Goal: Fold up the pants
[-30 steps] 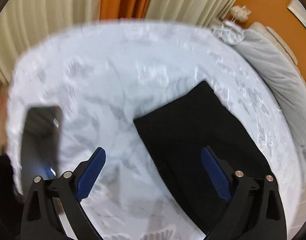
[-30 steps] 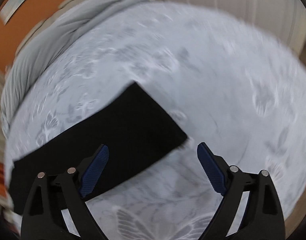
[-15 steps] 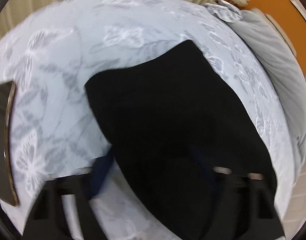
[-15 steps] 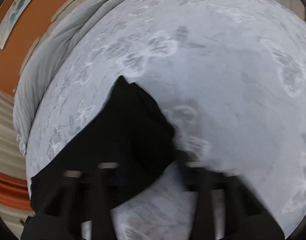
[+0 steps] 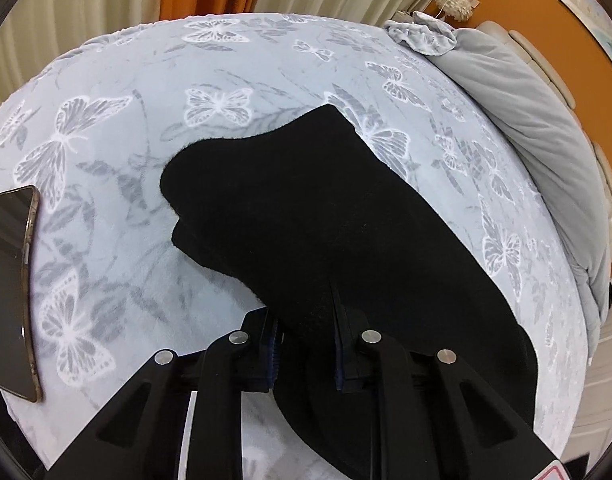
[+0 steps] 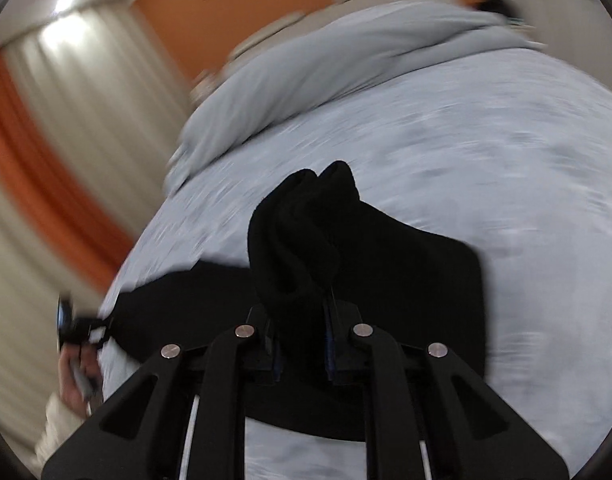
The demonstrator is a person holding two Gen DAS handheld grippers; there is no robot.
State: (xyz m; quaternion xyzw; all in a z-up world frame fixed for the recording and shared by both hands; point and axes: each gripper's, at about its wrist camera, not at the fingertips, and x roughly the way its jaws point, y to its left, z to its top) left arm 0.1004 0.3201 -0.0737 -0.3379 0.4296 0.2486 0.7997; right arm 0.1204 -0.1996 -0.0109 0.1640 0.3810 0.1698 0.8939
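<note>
The black pants [image 5: 326,216] lie partly folded on a pale blue bedspread with white butterflies [image 5: 209,108]. My left gripper [image 5: 303,344] is shut on the near edge of the black cloth, which bunches up between its fingers. In the right wrist view my right gripper [image 6: 301,340] is shut on another end of the pants [image 6: 301,232] and lifts it in a bunched fold above the bed. The rest of the cloth trails down to the bed behind it. The right view is blurred by motion.
A dark phone [image 5: 9,292] lies at the bed's left edge. A grey duvet [image 5: 526,108] is piled along the right side, by an orange wall. Curtains hang behind the bed. The left hand and gripper [image 6: 73,332] show at the left of the right wrist view.
Both grippers were open above the flat pants a second ago. They came down onto the cloth and shut on it, and the right one has raised its end.
</note>
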